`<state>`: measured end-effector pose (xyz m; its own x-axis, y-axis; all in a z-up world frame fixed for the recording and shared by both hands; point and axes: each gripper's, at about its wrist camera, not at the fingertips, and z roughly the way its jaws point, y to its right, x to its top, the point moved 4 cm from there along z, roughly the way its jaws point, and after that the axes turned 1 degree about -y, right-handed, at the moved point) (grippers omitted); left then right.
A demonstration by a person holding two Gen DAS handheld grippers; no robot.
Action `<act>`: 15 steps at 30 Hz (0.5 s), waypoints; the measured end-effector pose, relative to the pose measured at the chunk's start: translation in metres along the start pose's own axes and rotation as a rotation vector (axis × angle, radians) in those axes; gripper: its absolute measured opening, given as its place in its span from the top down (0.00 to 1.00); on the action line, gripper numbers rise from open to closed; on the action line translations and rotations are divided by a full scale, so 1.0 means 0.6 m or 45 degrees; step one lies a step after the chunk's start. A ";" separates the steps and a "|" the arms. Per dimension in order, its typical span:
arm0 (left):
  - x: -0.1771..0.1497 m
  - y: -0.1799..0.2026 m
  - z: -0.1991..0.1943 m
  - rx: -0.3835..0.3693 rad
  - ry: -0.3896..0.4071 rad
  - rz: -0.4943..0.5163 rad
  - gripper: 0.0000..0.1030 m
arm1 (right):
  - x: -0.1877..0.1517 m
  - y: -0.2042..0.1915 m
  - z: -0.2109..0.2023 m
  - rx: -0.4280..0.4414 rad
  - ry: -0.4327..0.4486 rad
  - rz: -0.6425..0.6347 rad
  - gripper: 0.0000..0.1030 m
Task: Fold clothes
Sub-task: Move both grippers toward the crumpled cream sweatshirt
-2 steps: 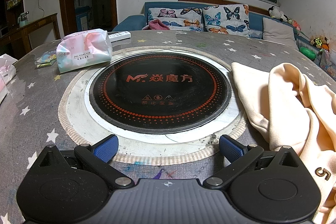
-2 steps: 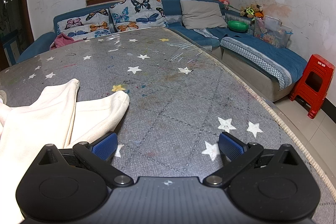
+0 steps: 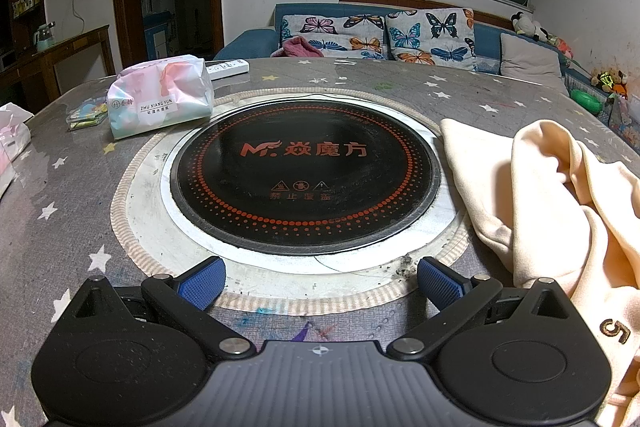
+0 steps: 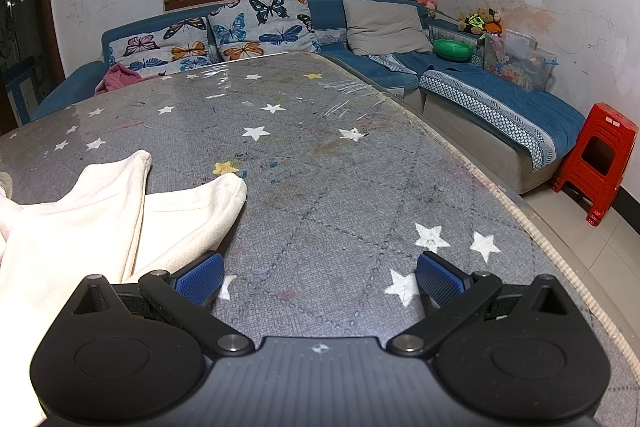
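Note:
A cream garment (image 3: 560,211) lies crumpled on the grey star-patterned table, at the right of the left wrist view; a dark "5" shows on its near part. The same garment (image 4: 88,227) fills the left of the right wrist view, one sleeve end reaching toward the middle. My left gripper (image 3: 320,281) stands open over the table's near edge of the round hob, nothing between its blue pads (image 3: 202,283). My right gripper (image 4: 320,277) is open too, over bare tablecloth, its left pad (image 4: 200,277) just beside the garment's edge.
A round black induction hob (image 3: 306,175) sits in the table's middle. A tissue pack (image 3: 160,95) and a remote lie beyond it at the left. The table's curved edge (image 4: 520,215) runs at the right, with a blue sofa (image 4: 500,95) and a red stool (image 4: 600,159) past it.

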<state>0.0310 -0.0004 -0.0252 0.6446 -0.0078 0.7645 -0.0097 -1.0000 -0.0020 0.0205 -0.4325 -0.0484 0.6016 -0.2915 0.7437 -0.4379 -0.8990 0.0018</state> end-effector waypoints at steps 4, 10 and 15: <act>0.000 0.000 0.000 -0.001 0.000 -0.001 0.00 | 0.000 -0.003 0.002 -0.002 0.000 -0.002 0.00; 0.001 0.001 -0.001 0.000 -0.002 0.002 0.00 | -0.006 -0.004 -0.010 0.020 0.003 -0.020 0.00; 0.003 0.003 -0.001 0.014 -0.020 -0.010 0.00 | -0.018 -0.005 -0.032 0.067 0.001 -0.024 0.00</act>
<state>0.0317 -0.0023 -0.0231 0.6564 -0.0002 0.7544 0.0034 -1.0000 -0.0032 0.0025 -0.4204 -0.0437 0.6087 -0.2741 0.7445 -0.3908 -0.9203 -0.0193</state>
